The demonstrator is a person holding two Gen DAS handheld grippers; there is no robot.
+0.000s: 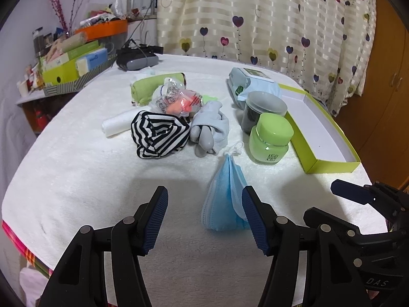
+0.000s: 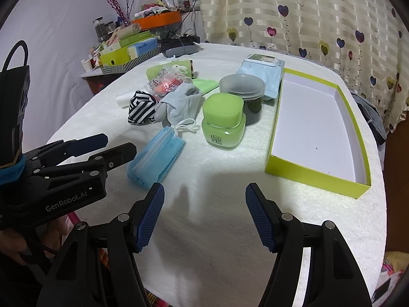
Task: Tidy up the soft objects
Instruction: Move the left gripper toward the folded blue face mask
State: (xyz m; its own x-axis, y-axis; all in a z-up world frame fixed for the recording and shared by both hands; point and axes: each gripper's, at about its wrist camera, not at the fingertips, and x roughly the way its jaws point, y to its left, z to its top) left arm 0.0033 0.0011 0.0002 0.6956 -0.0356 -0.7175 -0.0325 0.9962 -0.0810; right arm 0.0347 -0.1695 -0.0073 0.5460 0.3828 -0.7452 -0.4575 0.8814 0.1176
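Both jaws wide open, empty; left gripper (image 1: 204,220) nearing blue face-mask stack (image 1: 225,194) at 1 o'clock, off-centre closure could fan loose layers.

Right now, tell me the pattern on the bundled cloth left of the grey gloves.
Black and white stripes on the bundled cloth, clearest in the left wrist view.

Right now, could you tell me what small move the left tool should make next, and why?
Probably ease the left tool forward and slightly right, then close on the blue masks. Its jaws are open, and the stack lies just ahead, beside its right finger. It is the nearest soft item, and the green box sits empty. The right tool is open and idle.
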